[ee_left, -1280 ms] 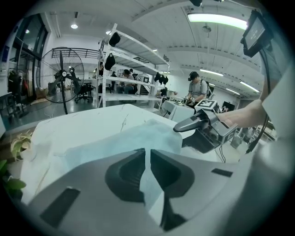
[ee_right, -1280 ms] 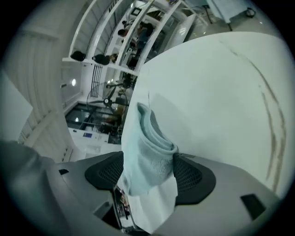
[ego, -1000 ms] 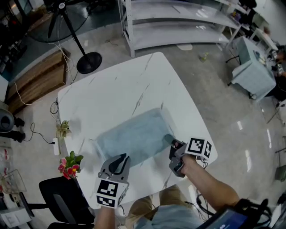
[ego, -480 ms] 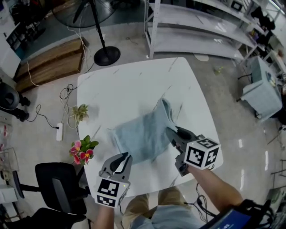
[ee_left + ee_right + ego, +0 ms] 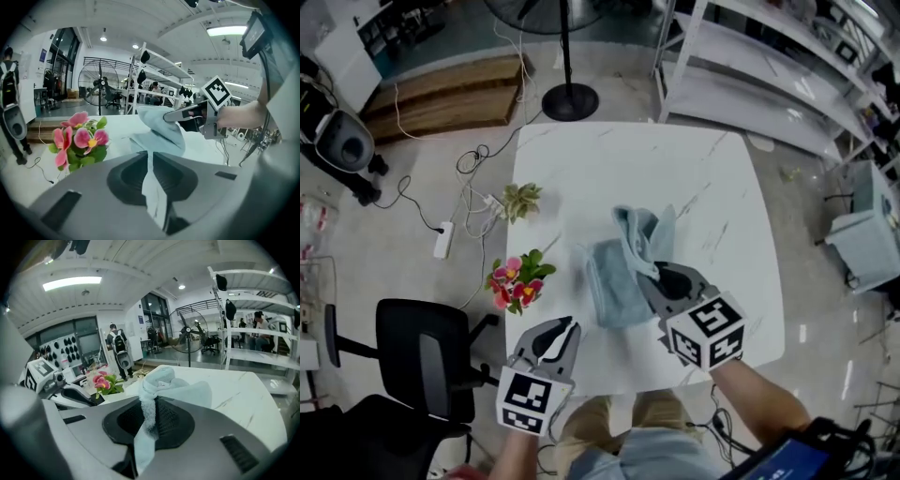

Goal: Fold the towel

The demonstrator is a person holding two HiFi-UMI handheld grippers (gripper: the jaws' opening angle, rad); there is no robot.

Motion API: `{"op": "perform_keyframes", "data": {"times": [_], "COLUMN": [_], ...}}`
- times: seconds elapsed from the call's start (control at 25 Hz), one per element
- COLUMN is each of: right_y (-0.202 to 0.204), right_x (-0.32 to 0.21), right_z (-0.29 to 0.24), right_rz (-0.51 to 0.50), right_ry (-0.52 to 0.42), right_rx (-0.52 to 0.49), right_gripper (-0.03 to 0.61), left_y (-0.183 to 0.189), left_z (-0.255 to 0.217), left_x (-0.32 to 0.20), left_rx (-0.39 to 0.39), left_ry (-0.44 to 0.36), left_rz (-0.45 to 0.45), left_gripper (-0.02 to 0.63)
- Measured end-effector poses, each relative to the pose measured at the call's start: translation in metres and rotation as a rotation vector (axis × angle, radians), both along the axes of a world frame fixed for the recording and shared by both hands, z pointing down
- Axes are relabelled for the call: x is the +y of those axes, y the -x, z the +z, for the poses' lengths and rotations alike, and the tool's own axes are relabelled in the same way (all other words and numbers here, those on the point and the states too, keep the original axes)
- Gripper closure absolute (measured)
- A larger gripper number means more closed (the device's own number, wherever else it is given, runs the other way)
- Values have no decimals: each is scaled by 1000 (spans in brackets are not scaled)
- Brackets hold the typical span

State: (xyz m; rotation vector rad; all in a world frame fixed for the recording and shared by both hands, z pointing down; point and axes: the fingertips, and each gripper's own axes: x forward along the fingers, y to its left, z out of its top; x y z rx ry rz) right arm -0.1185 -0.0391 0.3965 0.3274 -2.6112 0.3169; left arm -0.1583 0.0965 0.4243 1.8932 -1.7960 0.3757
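Towel [image 5: 614,281] is bunched near the middle of the white table [image 5: 581,169], clear of all 4 edges. Bare top is left on the far side and to the right. 1 end is raised off the top and pinched in the right gripper [image 5: 654,272], whose jaws are narrow on the cloth. Left gripper [image 5: 565,326] is held over the near table edge, apart from the towel, with jaws drawn almost together and nothing clamped. Pink flowers [image 5: 514,281] and a small plant [image 5: 520,199] are noted at the left edge.

Right gripper view: the fuzzy hem is seen running down between the jaws. Head view only: chair [image 5: 422,356] and fan base [image 5: 569,101] on the floor.
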Motion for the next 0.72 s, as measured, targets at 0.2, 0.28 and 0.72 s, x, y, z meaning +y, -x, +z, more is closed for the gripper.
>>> {"op": "perform_keyframes", "data": {"times": [0.2, 0.28, 0.72], "right_y": [17, 18, 4], "right_x": [28, 37, 72], "right_z": [37, 48, 88], "right_rz": [-103, -153, -366], "right_ry": [-108, -156, -317], "right_rx": [164, 207, 384], "right_gripper": [525, 524, 515], "left_y": [12, 13, 8], "left_z": [4, 6, 15], "left_x": [24, 31, 37], "left_rx": [12, 19, 40], "left_ry": [1, 10, 13], "left_rz": [-45, -51, -48], "left_gripper": [575, 575, 574]}}
